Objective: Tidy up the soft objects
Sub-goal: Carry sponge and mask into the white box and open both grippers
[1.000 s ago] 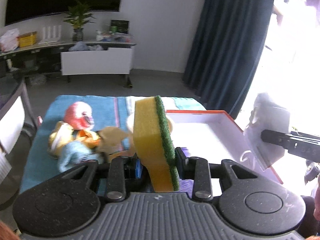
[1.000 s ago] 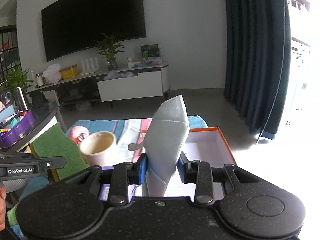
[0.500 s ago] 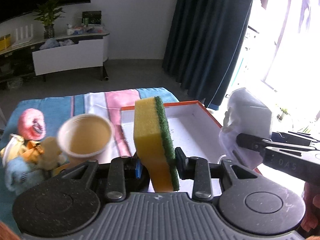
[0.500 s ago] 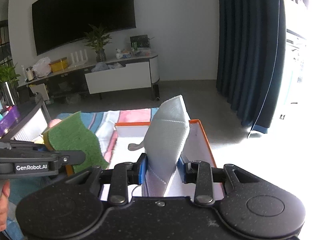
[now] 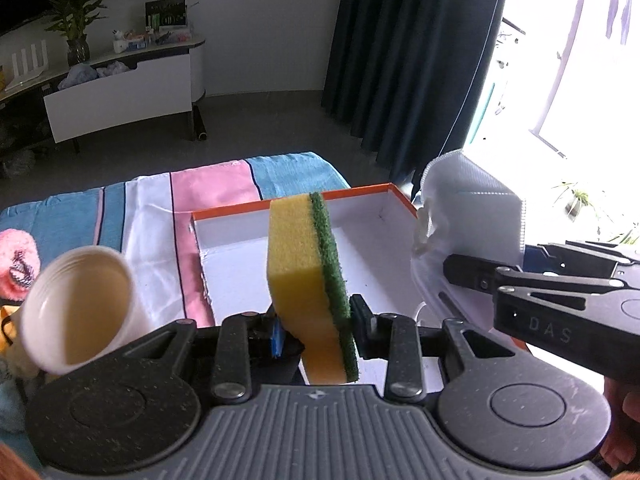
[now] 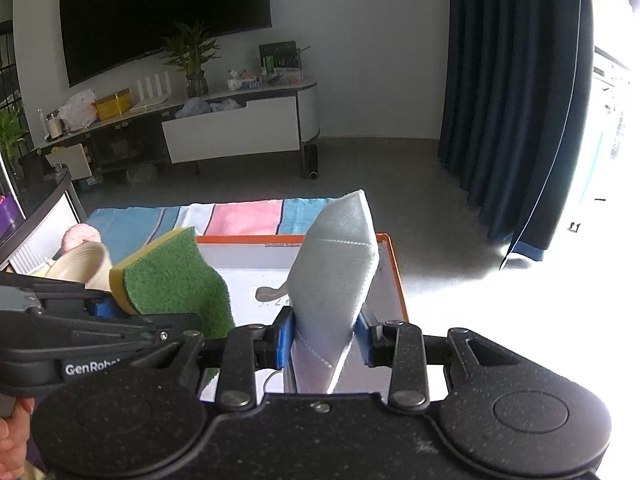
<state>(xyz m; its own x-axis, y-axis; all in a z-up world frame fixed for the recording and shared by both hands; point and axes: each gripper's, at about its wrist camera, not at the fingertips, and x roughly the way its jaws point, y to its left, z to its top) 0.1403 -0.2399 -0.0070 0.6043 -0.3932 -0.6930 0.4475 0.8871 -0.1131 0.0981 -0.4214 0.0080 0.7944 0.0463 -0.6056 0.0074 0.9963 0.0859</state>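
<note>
- Left wrist view: left gripper [image 5: 316, 330] pinching an upright yellow-and-green sponge [image 5: 310, 280], held above the orange-rimmed white box [image 5: 360, 194]; paper cup [image 5: 76, 308] tilted at left on the striped cloth [image 5: 208, 188]; right gripper [image 5: 452, 270] at right, clamped on a white face mask [image 5: 468, 208].
- Right wrist view: right gripper [image 6: 326, 338] clamped on the face mask [image 6: 334, 268], over the box [image 6: 394, 264]; sponge [image 6: 172, 280] at left, over the box's left edge.

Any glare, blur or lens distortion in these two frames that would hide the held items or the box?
Left wrist view: window blown out at right, washing the mask's edge; sponge sharp. Right wrist view: right side overexposed, floor lost; mask and box clear. Both show fisheye bending, no motion blur.
</note>
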